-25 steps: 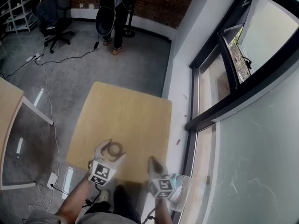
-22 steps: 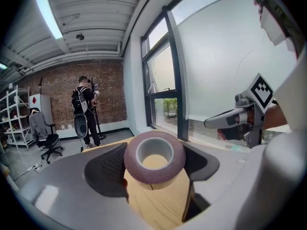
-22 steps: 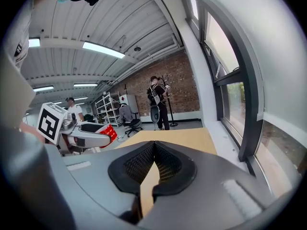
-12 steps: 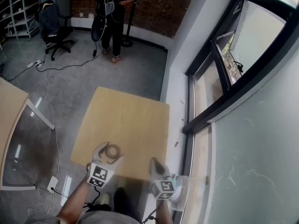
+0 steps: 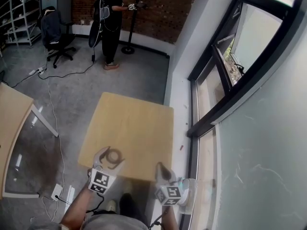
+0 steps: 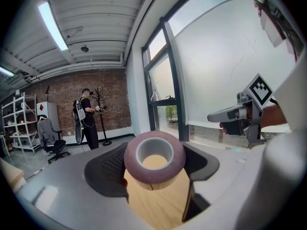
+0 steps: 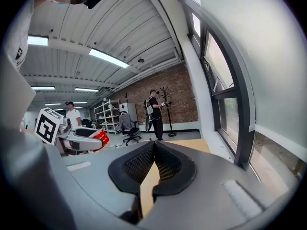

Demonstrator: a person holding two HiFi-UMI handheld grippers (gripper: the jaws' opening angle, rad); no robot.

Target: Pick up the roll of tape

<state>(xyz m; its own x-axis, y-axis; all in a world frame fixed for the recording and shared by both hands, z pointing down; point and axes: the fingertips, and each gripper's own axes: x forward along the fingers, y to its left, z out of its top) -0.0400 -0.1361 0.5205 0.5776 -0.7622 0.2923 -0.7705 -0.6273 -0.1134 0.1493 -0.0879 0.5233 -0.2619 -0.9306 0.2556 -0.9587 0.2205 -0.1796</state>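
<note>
While left gripper (image 5: 111, 156) clamps the brown round tape roll (image 6: 154, 175) above the pale wooden surface (image 5: 139, 123), hold pressure steady; right gripper (image 7: 153, 147) closed, empty.

Head view steeply down onto table (image 5: 134, 123); both gripper views near-level toward shared brick wall (image 5: 158, 6).

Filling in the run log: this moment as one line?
left hand-held gripper: shut on roll of tape, over table, near edge | right hand-held gripper: shut, empty
</note>
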